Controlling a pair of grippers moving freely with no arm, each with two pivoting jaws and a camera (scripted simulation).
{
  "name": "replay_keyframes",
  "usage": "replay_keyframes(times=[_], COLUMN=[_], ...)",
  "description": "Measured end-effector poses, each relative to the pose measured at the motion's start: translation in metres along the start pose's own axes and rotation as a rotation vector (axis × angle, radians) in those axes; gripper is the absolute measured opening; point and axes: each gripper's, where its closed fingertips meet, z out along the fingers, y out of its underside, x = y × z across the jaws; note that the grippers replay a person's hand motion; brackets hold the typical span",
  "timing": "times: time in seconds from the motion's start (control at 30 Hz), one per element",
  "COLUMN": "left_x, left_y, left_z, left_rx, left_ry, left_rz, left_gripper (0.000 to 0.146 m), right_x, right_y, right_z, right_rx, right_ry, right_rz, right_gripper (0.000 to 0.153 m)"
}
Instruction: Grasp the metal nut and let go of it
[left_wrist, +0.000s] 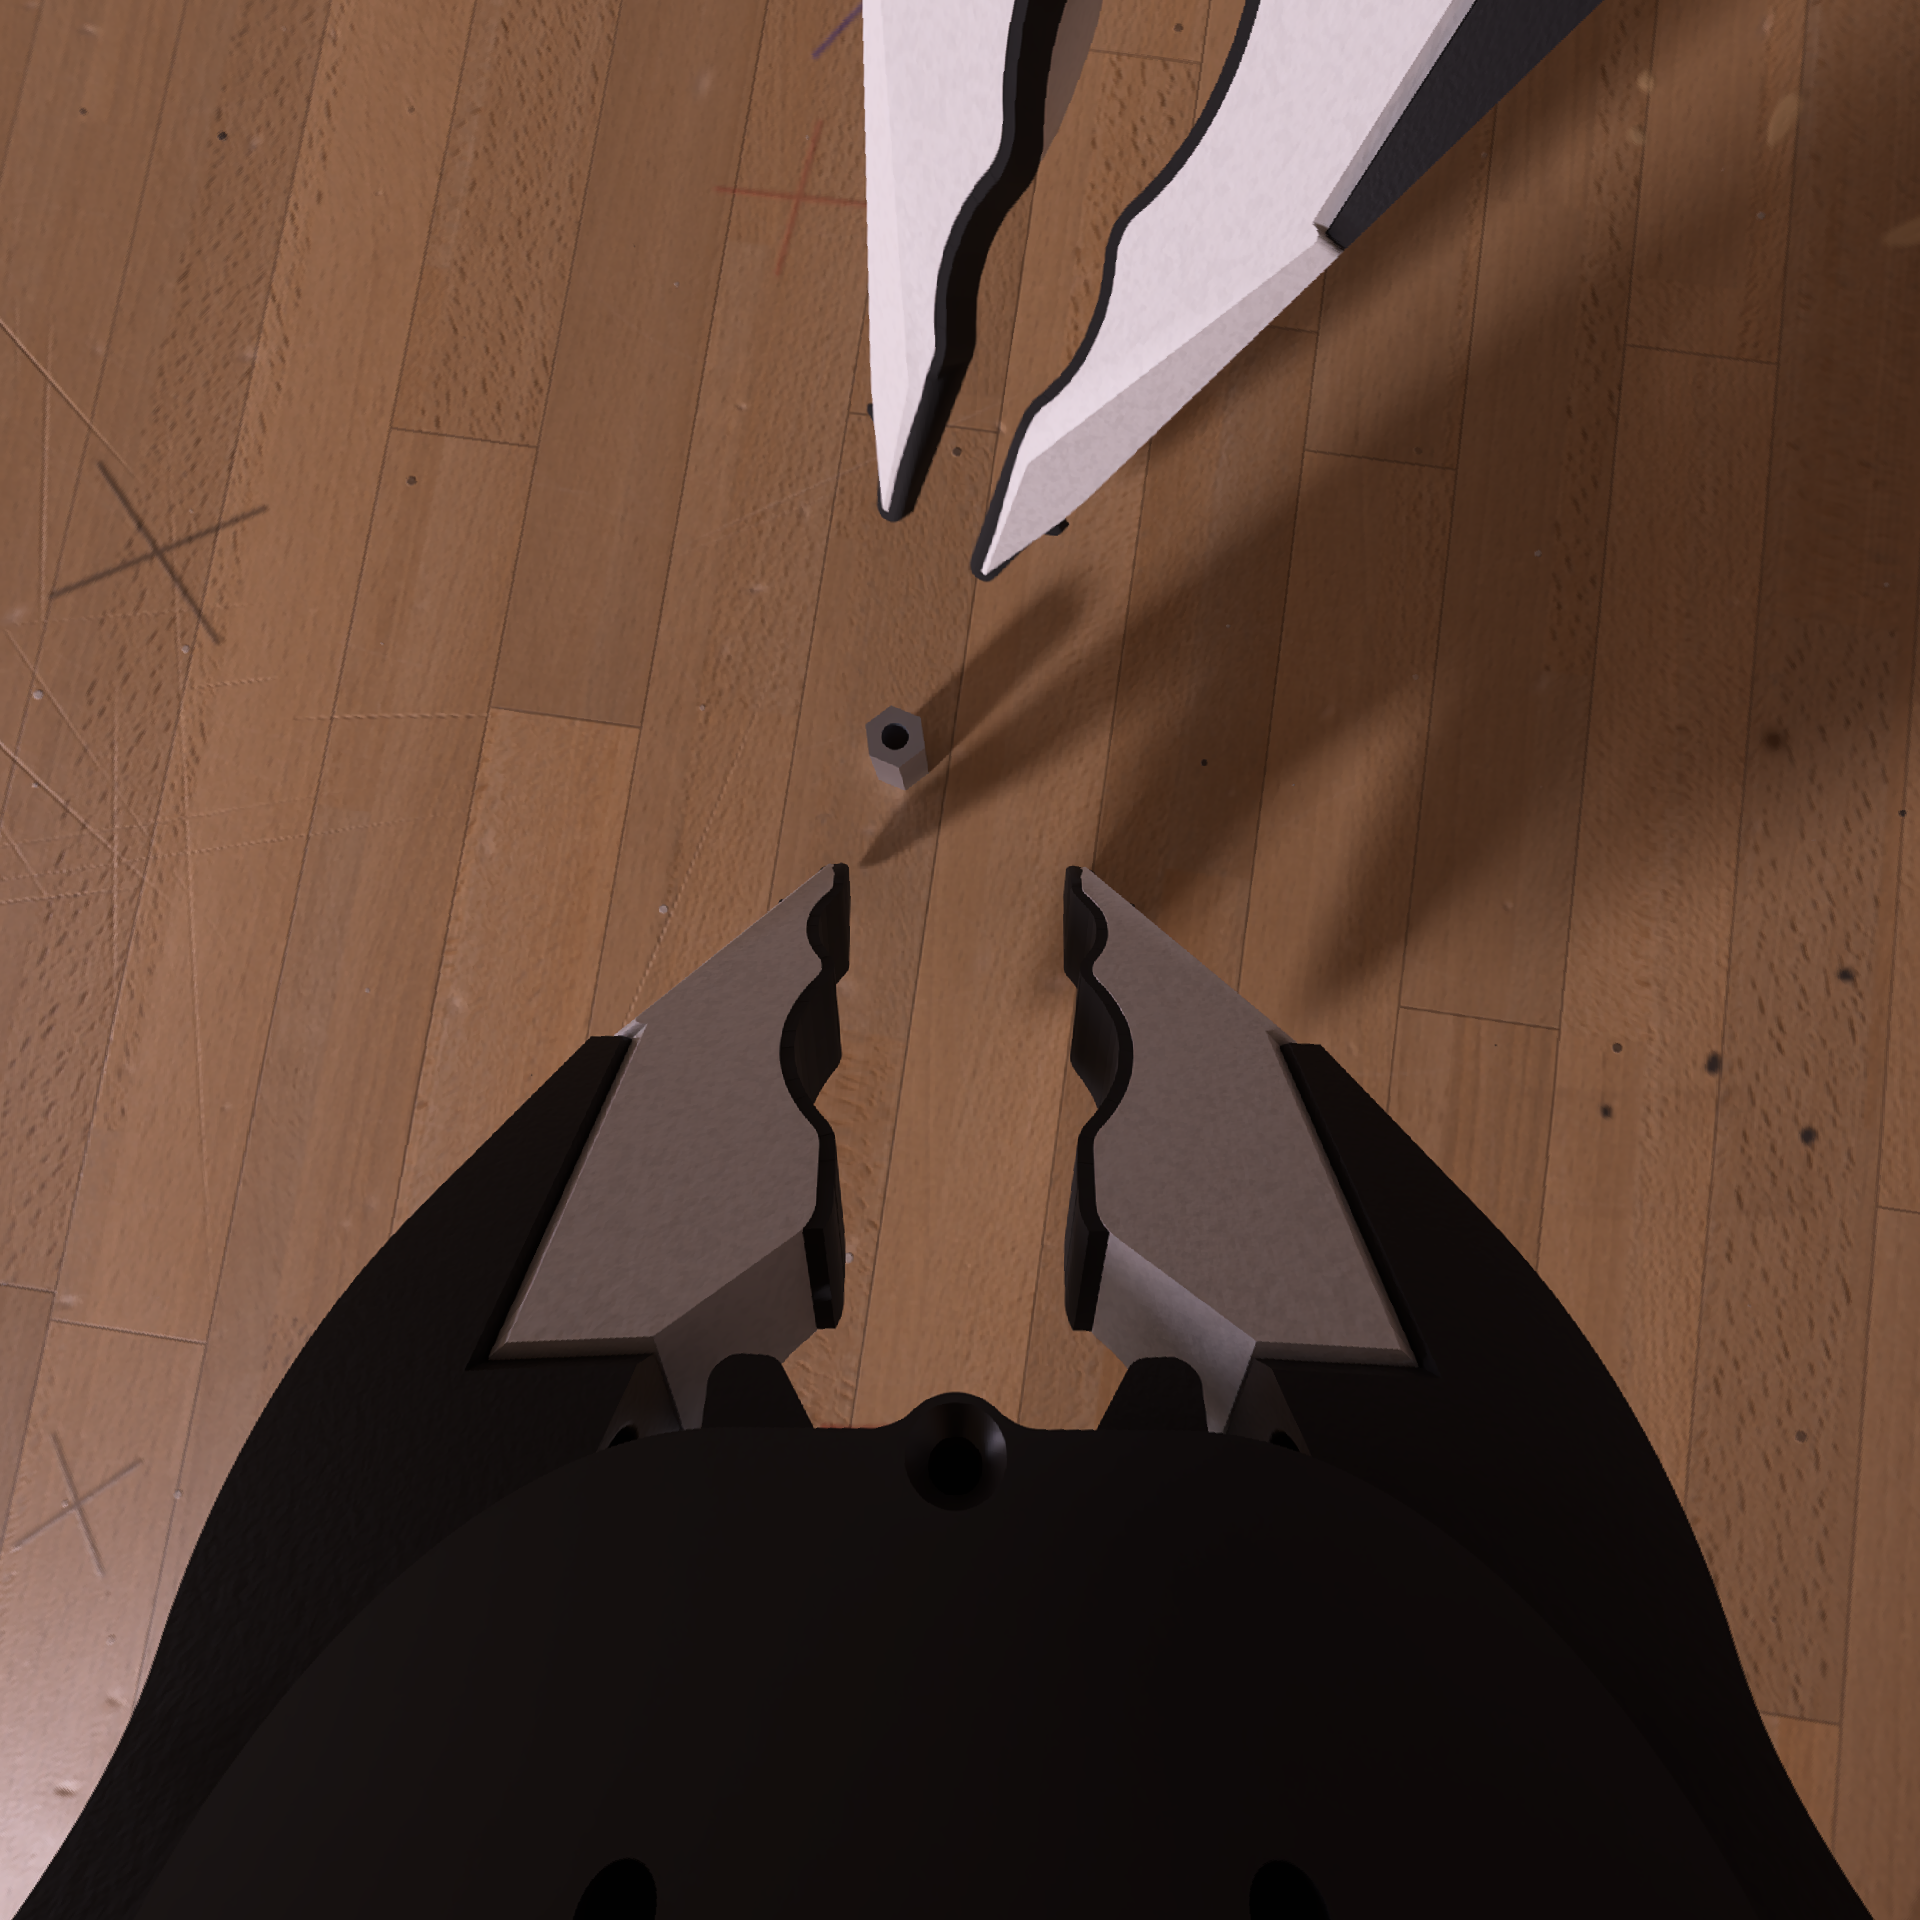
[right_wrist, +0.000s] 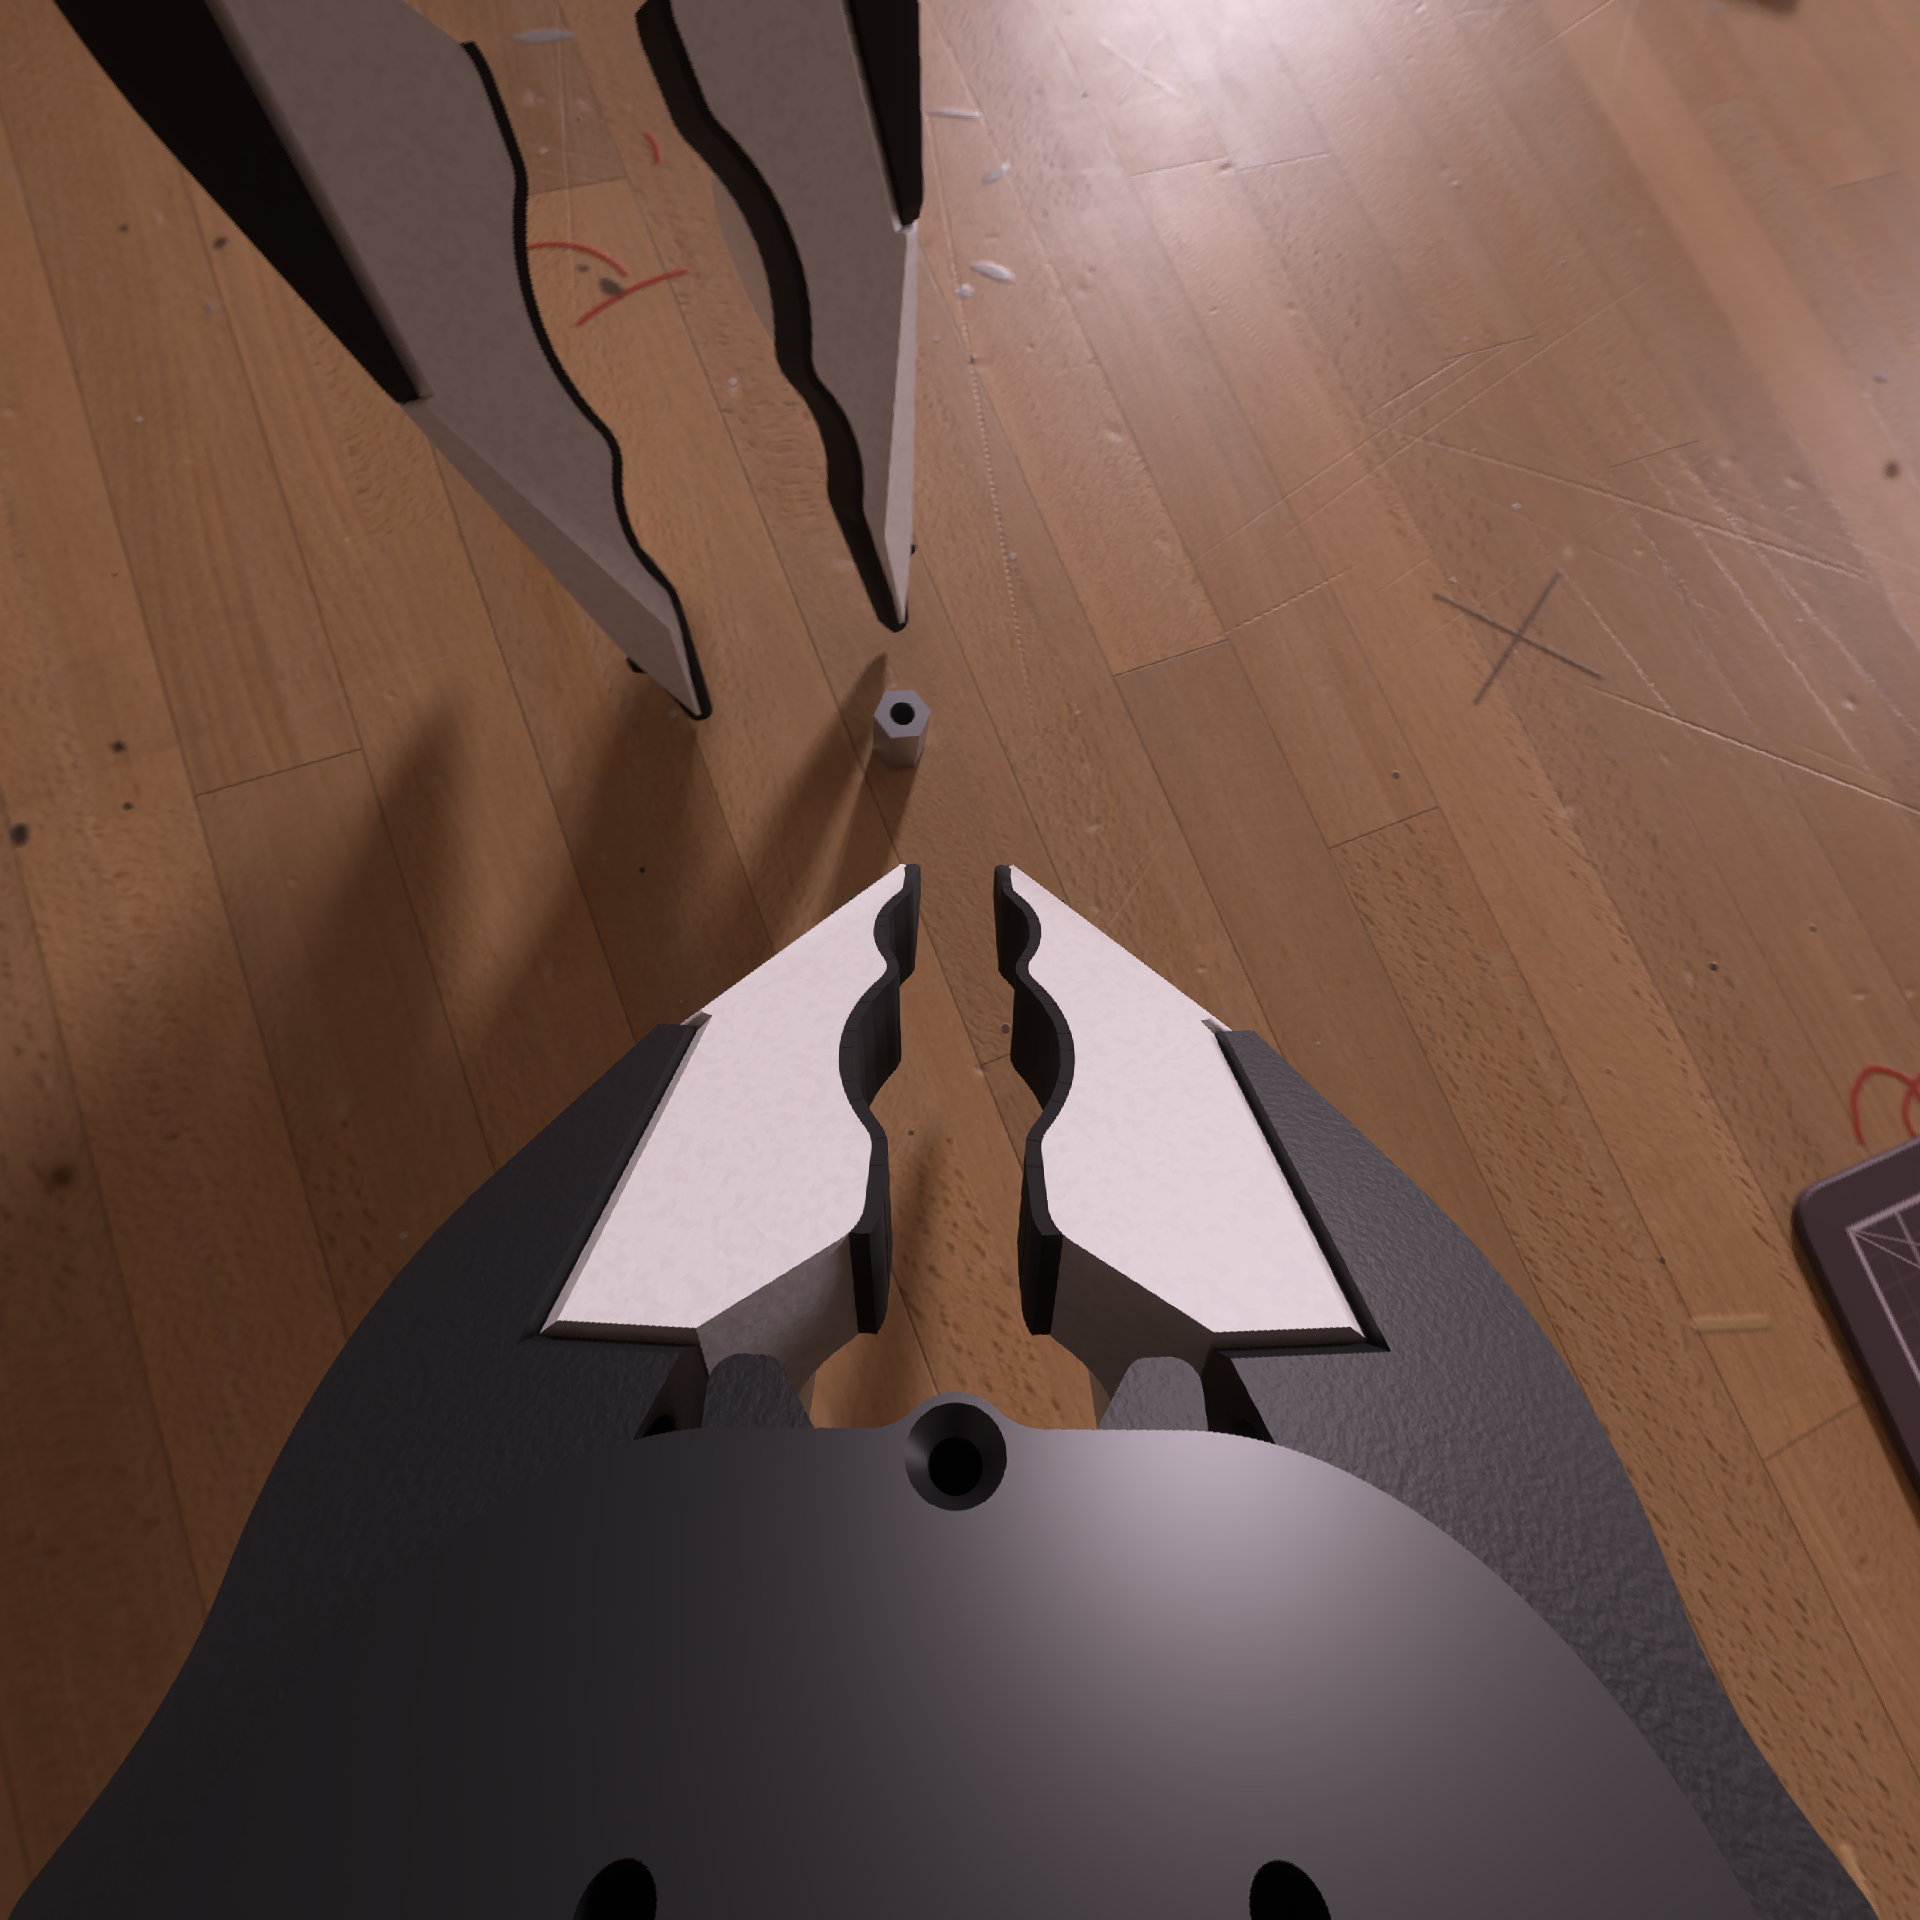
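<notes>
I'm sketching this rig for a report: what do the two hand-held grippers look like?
Both match: the left hand-held gripper and right hand-held gripper have rounded black bodies, a round hole at front centre, and two tapering pale fingers with wavy black inner pads. No cables show.

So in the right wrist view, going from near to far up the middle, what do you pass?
Right gripper, open and empty → metal nut standing on the wooden table → left gripper, open, its tips just beyond the nut.

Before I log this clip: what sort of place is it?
Probably a workshop bench: a scratched wooden plank top with pencilled crosses, a corner of a dark cutting mat, and a small metal nut standing between two grippers.
</notes>
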Motion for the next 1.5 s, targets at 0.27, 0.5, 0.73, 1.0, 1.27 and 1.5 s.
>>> replay_keyframes(times=[0.27,0.5,0.73,1.0,1.27,1.5], left_x=[0.002,-0.002,-0.017,-0.015,-0.008,-0.004], left_y=[0.001,-0.003,-0.018,-0.022,-0.023,-0.027], left_z=[-0.001,0.002,0.013,0.016,0.018,0.021], left_rx=[0.004,0.004,0.024,0.020,0.029,0.032], left_ry=[-0.025,-0.084,-0.192,-0.186,-0.121,-0.103], left_rz=[-0.033,-0.007,-0.051,-0.050,-0.027,-0.003], left_gripper=[0.031,0.025,0.025,0.018,0.010,0.010], right_x=[-0.007,-0.007,-0.003,-0.006,-0.001,0.012], right_y=[-0.001,-0.003,-0.002,0.000,-0.001,0.000], right_z=[0.003,0.002,0.000,0.003,0.009,0.020], right_rx=[-0.008,0.037,0.049,0.028,-0.013,-0.046], right_ry=[-0.057,-0.061,-0.040,-0.082,-0.118,-0.046], right_rz=[0.001,0.035,0.056,0.084,0.128,0.103], right_gripper=[0.015,0.014,0.015,0.006,0.009,0.008])
